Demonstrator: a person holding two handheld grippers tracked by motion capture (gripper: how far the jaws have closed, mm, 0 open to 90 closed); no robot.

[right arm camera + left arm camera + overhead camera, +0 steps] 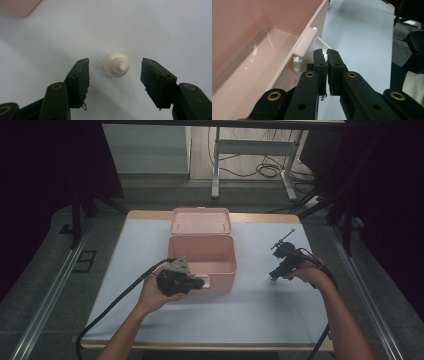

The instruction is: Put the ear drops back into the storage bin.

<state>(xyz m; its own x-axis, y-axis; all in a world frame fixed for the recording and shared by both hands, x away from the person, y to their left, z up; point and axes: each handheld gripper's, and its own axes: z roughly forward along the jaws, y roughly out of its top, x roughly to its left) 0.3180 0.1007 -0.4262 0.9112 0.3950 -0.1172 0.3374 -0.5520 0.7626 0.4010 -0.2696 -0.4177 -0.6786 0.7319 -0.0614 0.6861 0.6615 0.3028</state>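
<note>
Holding the white latch (322, 46) of the pink box (202, 255) mid-table in your shut left gripper (326, 56), your wide-open right gripper (113, 72) hangs around the little white bottle (116, 64) near the right edge, so squeezing crooked could knock it over.

A pink box (202, 255) of smooth, glossy plastic, its white plastic latch (322, 47) between the matt black, rough-edged pads (320, 60) of the left gripper (326, 53). Between the right gripper's (115, 70) fingers (80, 75), a smooth cream plastic bottle (116, 64) on matt white paper (150, 30).
</note>
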